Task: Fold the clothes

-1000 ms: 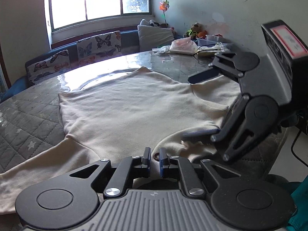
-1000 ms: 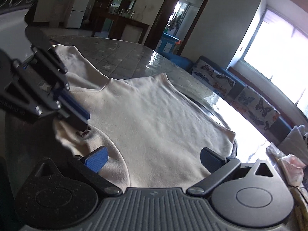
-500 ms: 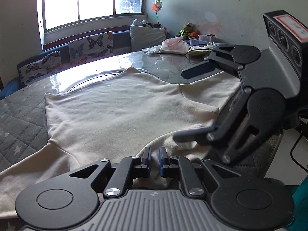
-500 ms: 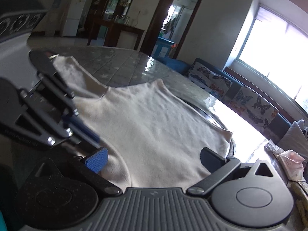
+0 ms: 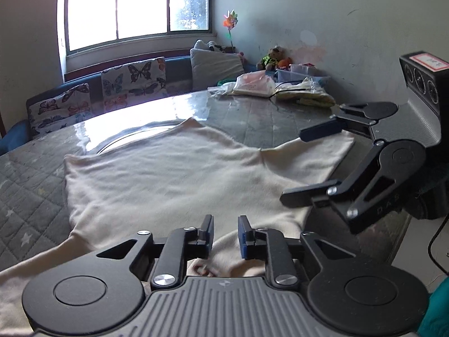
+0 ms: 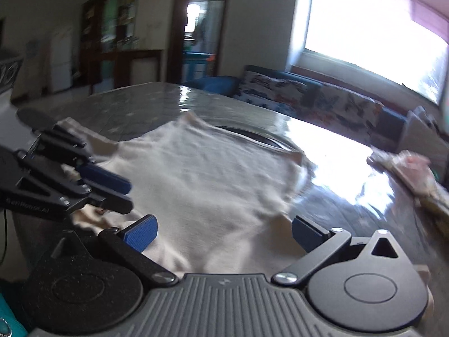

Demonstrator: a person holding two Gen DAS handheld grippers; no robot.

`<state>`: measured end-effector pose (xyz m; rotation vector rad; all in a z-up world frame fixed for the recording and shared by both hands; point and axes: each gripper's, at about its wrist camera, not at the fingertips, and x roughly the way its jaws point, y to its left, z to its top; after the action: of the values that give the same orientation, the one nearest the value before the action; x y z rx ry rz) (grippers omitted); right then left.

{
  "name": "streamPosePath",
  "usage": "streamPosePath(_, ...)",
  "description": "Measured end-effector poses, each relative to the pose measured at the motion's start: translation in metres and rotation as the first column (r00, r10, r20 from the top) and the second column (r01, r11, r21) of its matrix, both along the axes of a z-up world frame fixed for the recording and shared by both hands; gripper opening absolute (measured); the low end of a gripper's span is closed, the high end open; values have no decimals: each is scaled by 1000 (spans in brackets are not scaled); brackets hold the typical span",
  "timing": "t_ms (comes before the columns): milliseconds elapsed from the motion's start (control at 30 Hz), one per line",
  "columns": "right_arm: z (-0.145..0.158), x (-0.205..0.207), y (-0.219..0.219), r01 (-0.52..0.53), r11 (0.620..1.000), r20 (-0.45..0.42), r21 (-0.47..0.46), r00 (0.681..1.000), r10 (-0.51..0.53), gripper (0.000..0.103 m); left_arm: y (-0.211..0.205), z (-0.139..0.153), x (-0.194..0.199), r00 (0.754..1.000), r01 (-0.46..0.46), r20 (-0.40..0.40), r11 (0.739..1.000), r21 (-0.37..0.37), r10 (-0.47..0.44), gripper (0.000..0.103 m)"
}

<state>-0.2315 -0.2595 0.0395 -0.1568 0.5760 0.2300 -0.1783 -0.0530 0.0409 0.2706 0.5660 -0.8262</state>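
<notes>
Both sets of jaws now stand apart: the left gripper [image 5: 225, 233] has parted slightly where half a second ago its pads were nearly together at the collar, and the fabric between them looks loose rather than pinched, though the cloth bunched under the tool makes this hard to confirm. Wide open and empty, the right gripper [image 6: 224, 231] hovers over the near edge of the cream shirt [image 5: 174, 174], its view blurred by a swing towards the window side. Spread across the round table [image 5: 266, 118], the shirt has its neckline at the near edge and one sleeve reaching towards the right tool. My reading is that the collar has just been let go, so the garment is laid flat and the first actual fold is not yet made.
</notes>
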Motion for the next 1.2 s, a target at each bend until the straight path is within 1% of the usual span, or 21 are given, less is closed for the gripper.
streamPosePath(67, 1, -2, -23, 90, 995, -12, 51, 996, -89, 103, -11, 2, 0, 1000, 17, 7, 1000, -3, -17, 29)
streamPosePath(133, 2, -6, -52, 197, 975, -25, 105, 980, -195, 102, -21, 3, 0, 999, 33, 7, 999, -6, -33, 29)
streamPosePath(200, 2, -9, -73, 276, 952, -33, 134, 961, -274, 99, -32, 3, 1, 999, 49, 6, 999, -8, -49, 29)
streamPosePath(233, 1, -12, -92, 341, 929, -39, 146, 940, -339, 97, -37, 3, 1, 998, 55, 3, 998, -8, -55, 29)
streamPosePath(333, -3, -16, -129, 459, 873, -62, 164, 888, -455, 92, -52, 1, 3, 997, 74, -7, 997, -6, -74, 29)
streamPosePath(533, -14, -21, -181, 613, 766, -109, 196, 790, -604, 86, -73, -3, 10, 995, 86, -43, 996, 4, -86, 31)
streamPosePath(633, -23, -18, -195, 647, 732, -147, 214, 762, -631, 82, -80, -4, 13, 995, 86, -53, 996, 14, -85, 34)
streamPosePath(700, -28, -15, -199, 656, 720, -173, 227, 755, -633, 77, -85, -5, 15, 995, 85, -59, 996, 19, -84, 34)
streamPosePath(800, -31, -12, -200, 661, 716, -175, 223, 750, -638, 72, -89, -5, 17, 995, 84, -60, 996, 23, -82, 35)
streamPosePath(867, -31, -11, -200, 663, 716, -175, 218, 749, -639, 67, -91, -5, 19, 995, 80, -59, 996, 27, -78, 37)
streamPosePath(933, -31, -10, -199, 664, 717, -175, 211, 748, -640, 56, -94, -5, 21, 995, 76, -61, 997, 30, -74, 37)
streamPosePath(1000, -30, -9, -200, 670, 712, -176, 208, 742, -647, 50, -96, -5, 24, 996, 72, -63, 997, 33, -70, 37)
streamPosePath(1033, -30, -10, -201, 672, 710, -177, 208, 740, -649, 43, -97, -5, 25, 996, 70, -64, 997, 33, -68, 37)
streamPosePath(1067, -30, -10, -202, 675, 707, -177, 208, 737, -652, 35, -98, -5, 26, 996, 70, -66, 997, 33, -68, 37)
streamPosePath(1133, -29, -11, -204, 679, 703, -182, 213, 734, -654, 28, -100, -4, 28, 995, 71, -68, 997, 32, -69, 38)
streamPosePath(1167, -29, -11, -206, 679, 701, -185, 218, 734, -654, 20, -101, -4, 29, 995, 73, -68, 997, 32, -71, 39)
streamPosePath(1200, -29, -12, -207, 679, 698, -187, 228, 734, -653, 19, -103, -5, 29, 995, 75, -67, 997, 34, -73, 40)
